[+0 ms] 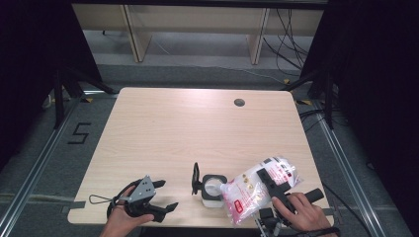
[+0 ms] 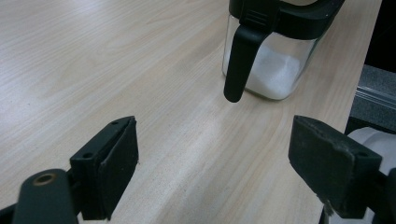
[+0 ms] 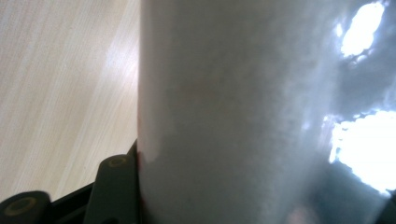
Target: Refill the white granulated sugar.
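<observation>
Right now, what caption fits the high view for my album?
Right gripper tips a bag of white powder over an open jar.

Glossy plastic bag (image 1: 252,187) — clear jar (image 2: 275,70) — matt wood table (image 1: 197,128).

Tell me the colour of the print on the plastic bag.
Red print on the clear, white-filled bag, best seen in the high view.

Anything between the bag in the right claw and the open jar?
Nothing visible. The bag is held in the right claw and its lower corner already hangs next to the jar. The jar's lid is flipped up on the far side from the bag, so the mouth is clear. The left claw sits open, apart from the jar.
</observation>
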A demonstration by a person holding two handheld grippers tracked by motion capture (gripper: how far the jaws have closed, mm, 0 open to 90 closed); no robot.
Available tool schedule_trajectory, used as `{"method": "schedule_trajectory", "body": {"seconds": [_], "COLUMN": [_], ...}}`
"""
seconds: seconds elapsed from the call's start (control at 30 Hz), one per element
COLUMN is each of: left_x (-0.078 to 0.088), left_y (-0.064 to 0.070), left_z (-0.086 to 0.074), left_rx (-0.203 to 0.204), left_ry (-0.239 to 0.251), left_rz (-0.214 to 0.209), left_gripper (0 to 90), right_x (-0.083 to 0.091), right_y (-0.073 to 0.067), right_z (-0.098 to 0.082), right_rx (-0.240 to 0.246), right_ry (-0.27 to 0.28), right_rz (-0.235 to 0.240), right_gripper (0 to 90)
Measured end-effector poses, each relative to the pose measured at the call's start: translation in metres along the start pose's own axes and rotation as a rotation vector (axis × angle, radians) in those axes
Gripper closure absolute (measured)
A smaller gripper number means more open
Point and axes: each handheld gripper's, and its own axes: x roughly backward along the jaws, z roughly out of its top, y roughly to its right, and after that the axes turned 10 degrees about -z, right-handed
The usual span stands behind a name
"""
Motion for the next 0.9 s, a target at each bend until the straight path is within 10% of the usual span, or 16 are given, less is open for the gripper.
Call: {"method": "schedule_trajectory", "body": {"seconds": [0.9], "left_x": [0.0002], "left_y": [-0.0002], "left_z": [0.0000], "left_rx": [-0.001], "left_ry": [-0.013], "left_rz": [-0.001], "left_gripper": [15.9], "right_x": [0.0009], "right_y": [0.0020], "right_z": [-0.0013], "right_rx": [0.017], "right_ry": [-0.001], "right_rz": [-0.013], "right_gripper": [46.4]}}
